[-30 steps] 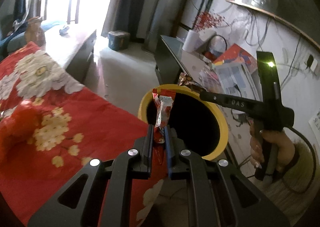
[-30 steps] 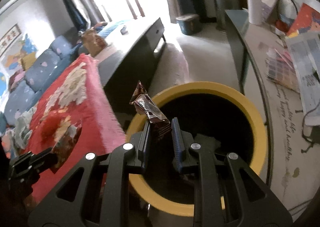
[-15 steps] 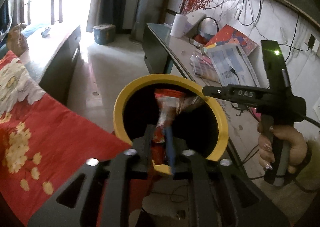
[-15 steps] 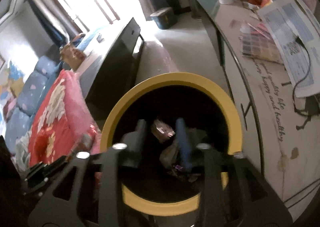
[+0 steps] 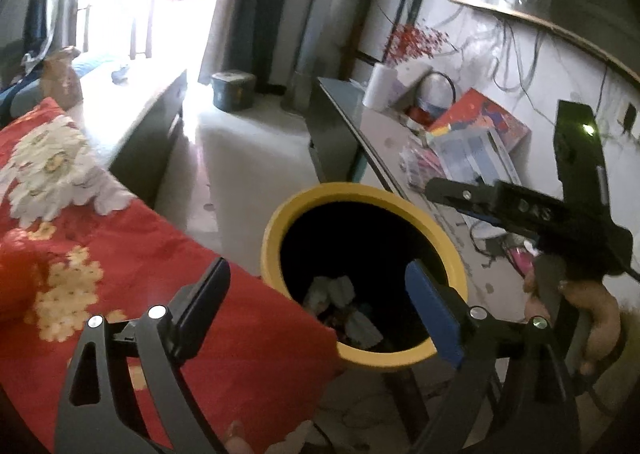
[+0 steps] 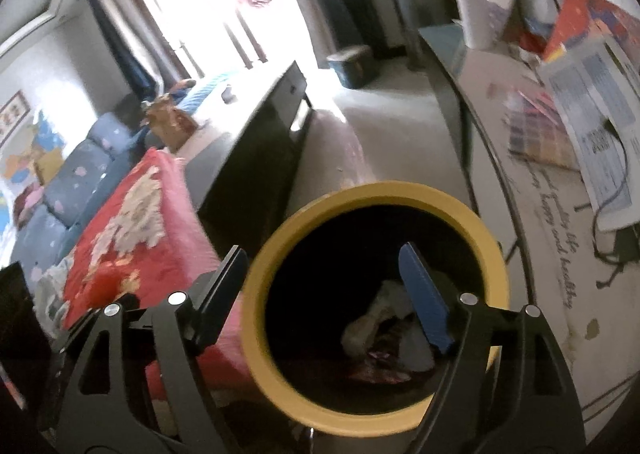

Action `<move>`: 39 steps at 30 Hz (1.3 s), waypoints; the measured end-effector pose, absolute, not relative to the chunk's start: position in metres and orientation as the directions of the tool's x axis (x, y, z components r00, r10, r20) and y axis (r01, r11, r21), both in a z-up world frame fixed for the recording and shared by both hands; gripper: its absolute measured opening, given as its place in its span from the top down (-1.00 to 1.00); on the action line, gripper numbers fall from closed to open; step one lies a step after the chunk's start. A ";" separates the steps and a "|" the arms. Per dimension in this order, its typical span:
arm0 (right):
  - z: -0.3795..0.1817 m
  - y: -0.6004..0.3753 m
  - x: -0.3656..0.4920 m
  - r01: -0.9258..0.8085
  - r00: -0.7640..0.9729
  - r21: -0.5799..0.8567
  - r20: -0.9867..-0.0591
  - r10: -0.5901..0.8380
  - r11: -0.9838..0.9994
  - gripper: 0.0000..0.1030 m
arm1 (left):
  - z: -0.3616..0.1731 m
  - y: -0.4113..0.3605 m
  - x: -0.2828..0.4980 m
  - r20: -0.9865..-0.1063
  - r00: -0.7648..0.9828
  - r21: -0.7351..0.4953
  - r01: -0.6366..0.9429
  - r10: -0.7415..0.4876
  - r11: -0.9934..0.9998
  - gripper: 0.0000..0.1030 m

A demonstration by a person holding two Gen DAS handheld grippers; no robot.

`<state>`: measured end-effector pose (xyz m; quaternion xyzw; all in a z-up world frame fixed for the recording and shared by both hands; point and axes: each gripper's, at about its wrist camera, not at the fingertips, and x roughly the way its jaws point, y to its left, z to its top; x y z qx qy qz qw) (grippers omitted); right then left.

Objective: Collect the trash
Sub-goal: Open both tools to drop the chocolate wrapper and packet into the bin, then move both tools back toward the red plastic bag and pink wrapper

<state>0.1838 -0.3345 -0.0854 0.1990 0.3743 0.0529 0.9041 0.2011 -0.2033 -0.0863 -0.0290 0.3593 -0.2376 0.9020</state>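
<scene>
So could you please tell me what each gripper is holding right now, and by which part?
Nothing is held. The left gripper and right gripper are both opening over the yellow bin, with nothing between their fingers; wrappers lie inside it.

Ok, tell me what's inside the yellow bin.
The yellow bin holds crumpled pale paper and a reddish wrapper near the bottom. The dark walls and the right gripper's blue finger hide the rest, so anything under that pile cannot be seen.

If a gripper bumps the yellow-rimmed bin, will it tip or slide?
The bin looks tall, narrow and nearly empty, with only crumpled wrappers at the bottom, so it is probably light and may slide or tip. The red cloth beside it might brace one side.
</scene>
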 end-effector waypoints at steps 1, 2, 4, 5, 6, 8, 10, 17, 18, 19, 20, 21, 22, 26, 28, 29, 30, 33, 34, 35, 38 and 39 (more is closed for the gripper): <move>-0.082 -0.330 0.184 0.034 0.717 0.397 -0.649 0.254 0.917 -0.36 | -0.083 -0.198 0.201 -0.628 0.640 -0.225 0.395 -0.443 0.890 -0.68; -0.078 -0.322 0.183 0.013 0.721 0.393 -0.641 0.264 0.919 -0.36 | -0.081 -0.193 0.200 -0.624 0.649 -0.225 0.385 -0.436 0.895 -0.68; -0.072 -0.312 0.181 -0.018 0.724 0.387 -0.631 0.279 0.922 -0.36 | -0.075 -0.182 0.199 -0.614 0.676 -0.213 0.356 -0.408 0.910 -0.68; -0.068 -0.306 0.180 -0.033 0.726 0.386 -0.624 0.287 0.922 -0.36 | -0.072 -0.174 0.197 -0.606 0.693 -0.205 0.338 -0.390 0.919 -0.68; -0.066 -0.301 0.179 -0.046 0.729 0.384 -0.618 0.294 0.922 -0.36 | -0.070 -0.170 0.197 -0.602 0.701 -0.202 0.328 -0.382 0.923 -0.68; -0.061 -0.290 0.178 -0.075 0.731 0.378 -0.608 0.309 0.923 -0.36 | -0.065 -0.157 0.196 -0.590 0.729 -0.189 0.292 -0.347 0.937 -0.68; -0.057 -0.281 0.177 -0.097 0.731 0.370 -0.604 0.319 0.924 -0.36 | -0.062 -0.143 0.196 -0.582 0.750 -0.184 0.255 -0.314 0.949 -0.68; -0.050 -0.242 0.177 -0.179 0.710 0.337 -0.607 0.359 0.924 -0.41 | -0.052 -0.086 0.196 -0.560 0.795 -0.211 0.134 -0.232 0.968 -0.68; -0.050 -0.235 0.177 -0.194 0.704 0.335 -0.607 0.368 0.922 -0.41 | -0.051 -0.077 0.195 -0.556 0.802 -0.216 0.117 -0.220 0.969 -0.68; -0.049 -0.230 0.177 -0.205 0.700 0.332 -0.608 0.375 0.921 -0.41 | -0.050 -0.073 0.194 -0.553 0.806 -0.217 0.105 -0.211 0.970 -0.68; -0.048 -0.223 0.177 -0.220 0.695 0.325 -0.610 0.382 0.920 -0.41 | -0.050 -0.065 0.193 -0.550 0.811 -0.219 0.090 -0.200 0.972 -0.68; -0.048 -0.218 0.177 -0.227 0.693 0.321 -0.610 0.384 0.919 -0.43 | -0.049 -0.060 0.192 -0.548 0.815 -0.221 0.077 -0.189 0.972 -0.68; -0.047 -0.212 0.177 -0.239 0.687 0.317 -0.612 0.391 0.918 -0.43 | -0.048 -0.052 0.191 -0.544 0.821 -0.224 0.058 -0.173 0.973 -0.68; -0.046 -0.189 0.177 -0.280 0.665 0.315 -0.617 0.420 0.907 -0.46 | -0.047 -0.026 0.188 -0.538 0.832 -0.243 -0.001 -0.134 0.970 -0.68; -0.046 -0.180 0.178 -0.297 0.655 0.314 -0.620 0.431 0.902 -0.52 | -0.047 -0.015 0.186 -0.539 0.834 -0.250 -0.024 -0.118 0.968 -0.68; -0.046 -0.174 0.178 -0.307 0.650 0.314 -0.620 0.439 0.898 -0.53 | -0.046 -0.010 0.186 -0.539 0.835 -0.251 -0.035 -0.110 0.967 -0.68; -0.045 -0.168 0.178 -0.320 0.645 0.317 -0.618 0.450 0.893 -0.54 | -0.047 -0.005 0.185 -0.538 0.837 -0.251 -0.045 -0.100 0.967 -0.69; -0.045 -0.146 0.181 -0.357 0.619 0.327 -0.618 0.484 0.875 -0.55 | -0.046 0.015 0.181 -0.534 0.844 -0.242 -0.093 -0.052 0.966 -0.69; -0.045 -0.141 0.181 -0.366 0.611 0.331 -0.619 0.493 0.870 -0.55 | -0.046 0.020 0.181 -0.533 0.845 -0.244 -0.105 -0.043 0.964 -0.70; -0.046 -0.132 0.182 -0.380 0.599 0.337 -0.619 0.507 0.861 -0.55 | -0.045 0.028 0.179 -0.531 0.847 -0.248 -0.122 -0.030 0.961 -0.70; -0.048 -0.112 0.185 -0.408 0.573 0.345 -0.624 0.532 0.845 -0.55 | -0.047 0.050 0.178 -0.540 0.842 -0.259 -0.169 0.002 0.951 -0.71; -0.049 -0.104 0.185 -0.421 0.561 0.348 -0.626 0.542 0.838 -0.55 | -0.048 0.057 0.179 -0.548 0.837 -0.263 -0.181 0.008 0.948 -0.71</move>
